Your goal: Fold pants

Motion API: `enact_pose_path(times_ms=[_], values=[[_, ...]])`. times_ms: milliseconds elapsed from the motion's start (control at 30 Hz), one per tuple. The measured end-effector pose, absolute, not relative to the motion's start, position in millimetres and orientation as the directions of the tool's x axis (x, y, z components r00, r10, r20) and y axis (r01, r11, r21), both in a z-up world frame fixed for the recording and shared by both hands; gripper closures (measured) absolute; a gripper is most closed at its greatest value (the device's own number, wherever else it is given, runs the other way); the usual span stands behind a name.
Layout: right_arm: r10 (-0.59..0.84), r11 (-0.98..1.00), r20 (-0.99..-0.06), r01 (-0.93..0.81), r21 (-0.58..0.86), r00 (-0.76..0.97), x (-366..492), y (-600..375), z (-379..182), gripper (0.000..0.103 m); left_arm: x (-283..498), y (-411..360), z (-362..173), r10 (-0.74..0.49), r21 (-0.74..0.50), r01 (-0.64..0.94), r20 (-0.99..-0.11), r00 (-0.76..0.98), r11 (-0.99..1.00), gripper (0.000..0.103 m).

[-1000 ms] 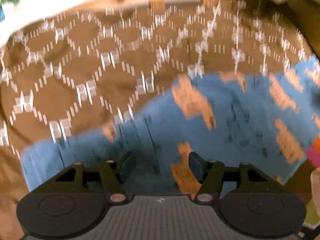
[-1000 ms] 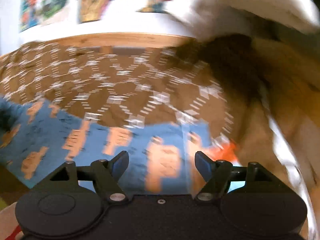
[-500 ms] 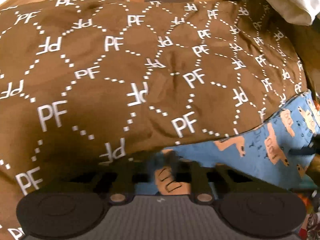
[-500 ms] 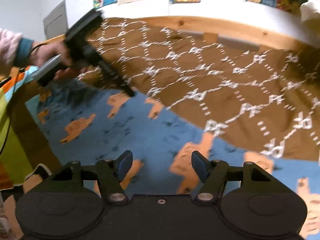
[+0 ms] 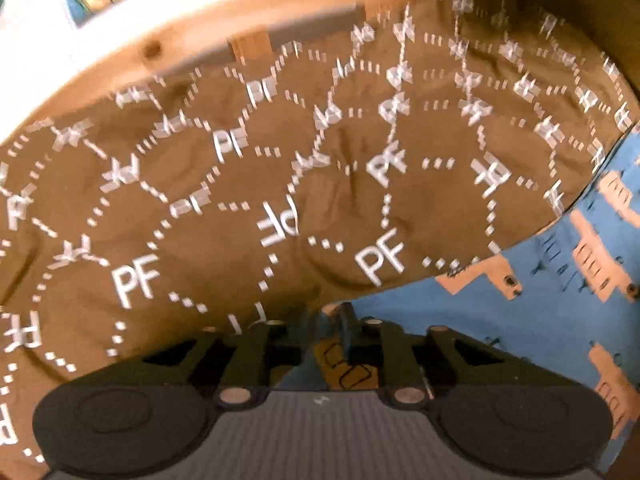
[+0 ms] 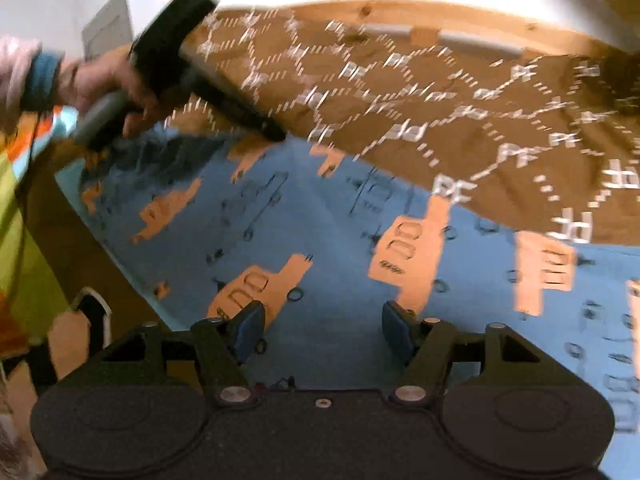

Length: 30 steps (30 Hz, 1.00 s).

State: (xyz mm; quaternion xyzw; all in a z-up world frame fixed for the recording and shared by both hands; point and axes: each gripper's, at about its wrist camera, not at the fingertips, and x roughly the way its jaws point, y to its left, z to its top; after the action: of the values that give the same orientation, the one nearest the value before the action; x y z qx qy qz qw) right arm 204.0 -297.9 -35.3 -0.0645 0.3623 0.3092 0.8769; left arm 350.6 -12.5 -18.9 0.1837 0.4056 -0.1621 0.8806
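Blue sheet point(image 6: 328, 216) bears brown pants point(image 6: 460, 112), long axis left-right.

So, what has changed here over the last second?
The left gripper moved from over the blue truck-print sheet to the edge of the brown PF-print cloth; its jaws closed there and have just been opening, grip unclear. The right gripper swung over the sheet, staying open and empty.
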Motion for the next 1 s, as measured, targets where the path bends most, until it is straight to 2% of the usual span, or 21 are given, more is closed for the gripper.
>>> enact_pose_path(times_ms=[33,67,200,267,300,367,433,500,600,667,800,1000], values=[[0.494,0.812,-0.661,-0.571,0.119,0.565,201.3,-306.5,-29.6,0.03,340.8,-8.4,-13.0,-0.155,0.181,0.426,-0.752,0.641,0.886,0.059],[0.487,0.823,-0.653,-0.555,0.121,0.579,199.1,-314.8,-25.8,0.028,333.6,-4.6,-10.7,-0.169,0.173,0.425,-0.738,0.654,0.889,0.052],[0.377,0.907,-0.629,-0.41,0.1,0.68,189.0,-365.0,-10.2,0.028,303.0,1.1,-2.7,-0.191,0.133,0.393,-0.709,0.679,0.91,0.05],[0.294,0.95,-0.614,-0.296,0.101,0.733,183.0,-393.3,-3.8,0.024,292.3,-8.2,-2.8,-0.242,0.098,0.438,-0.716,0.655,0.894,0.037],[0.25,0.967,-0.607,-0.232,0.109,0.754,179.4,-407.6,-1.9,0.022,288.7,-16.8,-3.2,-0.271,0.08,0.466,-0.723,0.635,0.881,0.035],[0.165,0.985,-0.608,-0.103,0.136,0.776,172.9,-437.0,-0.2,0.021,283.3,-38.3,-4.0,-0.347,0.028,0.538,-0.736,0.582,0.842,0.035],[0.171,0.977,-0.599,-0.054,0.207,0.782,166.6,-463.6,-1.4,0.024,280.6,-64.5,-6.5,-0.419,-0.034,0.599,-0.745,0.519,0.8,0.035],[0.155,0.972,-0.595,-0.014,0.234,0.789,161.6,-478.2,-1.9,0.024,282.5,-94.8,-17.9,-0.439,-0.056,0.645,-0.777,0.451,0.762,0.035],[0.152,0.971,-0.586,-0.01,0.238,0.796,155.1,-489.7,1.6,0.025,279.8,-131.5,-48.8,-0.34,0.046,0.685,-0.842,0.418,0.727,0.036],[0.141,0.974,-0.596,-0.003,0.226,0.79,156.3,-493.0,3.8,0.025,274.7,-138.0,-58.1,-0.318,0.103,0.705,-0.841,0.439,0.701,0.035],[0.144,0.979,-0.646,-0.014,0.201,0.749,167.3,-496.4,-0.1,0.025,278.1,-144.3,-43.3,-0.309,0.083,0.686,-0.85,0.428,0.723,0.033],[0.244,0.931,-0.63,0.004,0.365,0.737,180.3,-524.1,-1.1,0.025,309.1,-201.4,14.8,-0.414,0.007,0.709,-0.808,0.419,0.706,0.029]])
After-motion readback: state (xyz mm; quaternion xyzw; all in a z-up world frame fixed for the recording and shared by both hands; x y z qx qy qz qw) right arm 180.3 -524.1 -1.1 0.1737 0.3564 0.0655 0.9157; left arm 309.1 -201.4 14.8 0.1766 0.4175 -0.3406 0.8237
